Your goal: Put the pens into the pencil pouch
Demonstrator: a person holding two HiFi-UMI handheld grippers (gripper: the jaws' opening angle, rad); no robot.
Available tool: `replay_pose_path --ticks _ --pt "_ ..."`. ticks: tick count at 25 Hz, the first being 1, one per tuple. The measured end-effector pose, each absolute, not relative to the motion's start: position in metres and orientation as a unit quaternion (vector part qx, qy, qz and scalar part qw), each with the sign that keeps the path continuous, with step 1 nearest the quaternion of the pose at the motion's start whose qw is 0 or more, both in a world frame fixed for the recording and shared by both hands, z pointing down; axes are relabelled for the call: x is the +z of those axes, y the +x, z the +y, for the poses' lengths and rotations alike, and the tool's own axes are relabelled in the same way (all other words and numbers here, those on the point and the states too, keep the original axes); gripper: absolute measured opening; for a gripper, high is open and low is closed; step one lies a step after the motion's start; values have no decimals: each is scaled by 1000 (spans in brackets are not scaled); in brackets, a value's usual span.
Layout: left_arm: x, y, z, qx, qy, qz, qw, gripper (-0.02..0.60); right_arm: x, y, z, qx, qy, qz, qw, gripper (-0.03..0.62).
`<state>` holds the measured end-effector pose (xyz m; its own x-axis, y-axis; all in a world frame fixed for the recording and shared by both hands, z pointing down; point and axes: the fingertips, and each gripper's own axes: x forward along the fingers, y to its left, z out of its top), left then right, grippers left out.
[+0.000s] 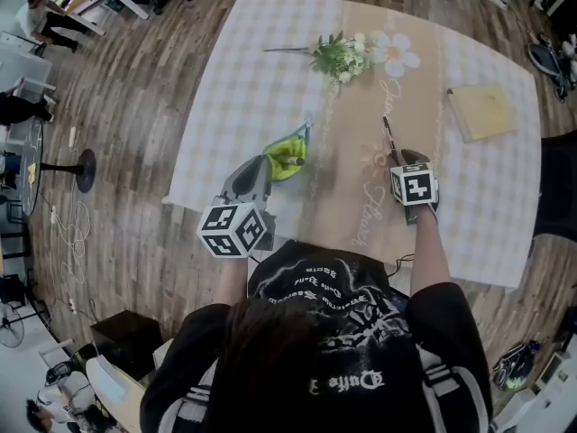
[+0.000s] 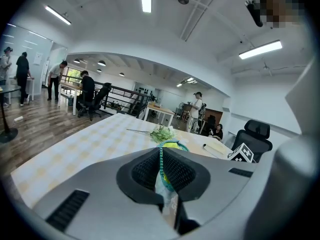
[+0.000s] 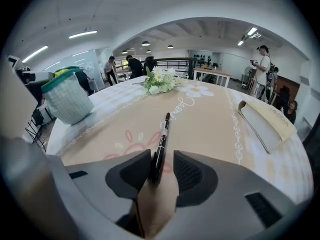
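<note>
Pen [image 3: 161,144] lies flat on counter [image 3: 210,119], tail end between right tongs [image 3: 163,170]: half-open, not clamped yet. Left tongs [image 2: 161,171] pinched shut on pencil pouch [image 2: 172,146] rim. Second pen [image 1: 294,161] seemingly already in pouch mouth. Remaining: grab, carry, drop in.

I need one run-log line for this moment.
left hand-held gripper: shut on pouch | right hand-held gripper: open around pen | pen: on table

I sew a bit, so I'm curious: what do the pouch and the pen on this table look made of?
Pencil pouch: apparently soft fabric, matte, with a fine pale grid weave and a teal zip edge. Pen: likely hard plastic, smooth black barrel with a slight sheen and a pale band.
</note>
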<state>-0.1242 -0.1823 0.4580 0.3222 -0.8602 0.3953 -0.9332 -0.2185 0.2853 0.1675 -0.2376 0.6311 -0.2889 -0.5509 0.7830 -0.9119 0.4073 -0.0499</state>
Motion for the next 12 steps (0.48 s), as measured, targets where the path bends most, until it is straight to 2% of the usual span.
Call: replay_pose_path --ticks 8,11,12 --pt "457 -134 -181 69 765 -591 245 32 632 168 -238 258 482 -763 345 137" --pt "458 -135 -179 71 764 -593 245 32 632 169 -238 255 490 -758 347 73" --pt "459 -135 -178 72 763 -593 246 32 633 170 -238 255 492 -757 347 71"
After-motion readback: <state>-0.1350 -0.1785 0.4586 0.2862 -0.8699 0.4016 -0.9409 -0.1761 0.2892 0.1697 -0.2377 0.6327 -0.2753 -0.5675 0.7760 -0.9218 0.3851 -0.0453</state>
